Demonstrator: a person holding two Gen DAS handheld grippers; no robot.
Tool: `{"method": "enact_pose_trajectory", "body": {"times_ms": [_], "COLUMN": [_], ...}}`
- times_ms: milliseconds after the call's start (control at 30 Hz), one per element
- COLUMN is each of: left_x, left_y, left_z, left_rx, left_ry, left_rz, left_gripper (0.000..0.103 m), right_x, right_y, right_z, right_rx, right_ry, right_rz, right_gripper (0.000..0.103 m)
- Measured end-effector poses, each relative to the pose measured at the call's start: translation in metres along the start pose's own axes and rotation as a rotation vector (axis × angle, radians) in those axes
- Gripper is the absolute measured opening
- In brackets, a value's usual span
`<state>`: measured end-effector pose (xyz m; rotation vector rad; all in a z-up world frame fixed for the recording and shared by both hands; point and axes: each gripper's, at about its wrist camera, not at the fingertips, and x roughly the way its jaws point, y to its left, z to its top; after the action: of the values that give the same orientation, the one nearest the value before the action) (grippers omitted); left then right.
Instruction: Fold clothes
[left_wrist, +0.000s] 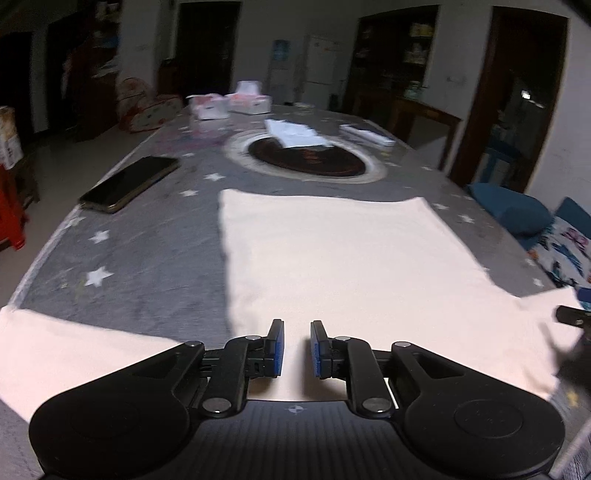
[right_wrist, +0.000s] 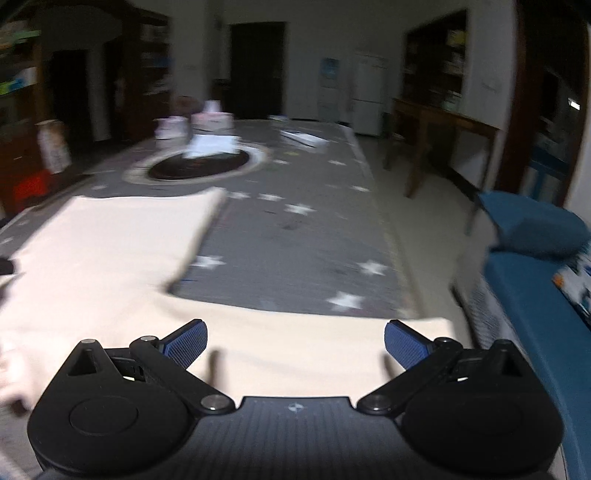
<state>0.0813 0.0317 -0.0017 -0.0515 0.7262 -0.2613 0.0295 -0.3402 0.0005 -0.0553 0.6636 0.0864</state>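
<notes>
The left gripper hangs low over the near part of the garment, its blue-padded fingers upright and parallel with a narrow gap between them; nothing sits in that gap, and whether the tips touch the cloth cannot be told. The right gripper has its fingers splayed wide apart, also with nothing between them, above the sleeve on its own side.

The pale cream T-shirt lies flat and smooth on the grey star-patterned worktop, its body running straight ahead of the left gripper to a straight far edge. One sleeve reaches out left of the left gripper toward the worktop's near corner. The other sleeve spreads below the right gripper, its end stopping close to the worktop's right edge.

Ahead and left of the left gripper lies a dark phone, well apart from the shirt. Beyond the shirt's far edge sits a dark oval inset with folded white paper on it, and tissue packs farther still. Bare cloth-covered surface stretches ahead of the right gripper; to its right, past the worktop's edge, stands a blue sofa.
</notes>
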Motion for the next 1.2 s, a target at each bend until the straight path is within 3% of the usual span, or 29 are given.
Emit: {"method": "enact_pose_trajectory", "body": {"times_ms": [233,433,600,867,1000,1200], "left_x": [-0.007,-0.006,-0.005,-0.009,-0.012,-0.003], "left_y": [-0.044,-0.079,-0.091,-0.092,-0.099,-0.125], "left_z": [-0.004,-0.021,-0.034,-0.031,-0.025,-0.027], "left_rx": [0.103,0.214,0.294,0.314,0.315,0.371], "left_ry": [0.007,0.04,0.053,0.045,0.021,0.038], "left_rz": [-0.149,-0.256,-0.257,-0.252,-0.276,-0.333], "left_gripper": [0.017,0.017,0.023,0.026,0.026,0.026], "right_x": [-0.002,0.002,-0.007,-0.015,-0.015,-0.005], "right_y": [0.048,0.06,0.052,0.03,0.011,-0.005], "right_z": [0.001,-0.014,-0.018,-0.022,-0.019,-0.024], "right_rx": [-0.116,-0.18,-0.167,-0.08,-0.023,-0.041], "right_ry": [0.005,0.043,0.045,0.046,0.03,0.067], "right_rz": [0.126,0.125,0.124,0.131,0.062,-0.028], "right_gripper": [0.103,0.103,0.103,0.103,0.103,0.103]}}
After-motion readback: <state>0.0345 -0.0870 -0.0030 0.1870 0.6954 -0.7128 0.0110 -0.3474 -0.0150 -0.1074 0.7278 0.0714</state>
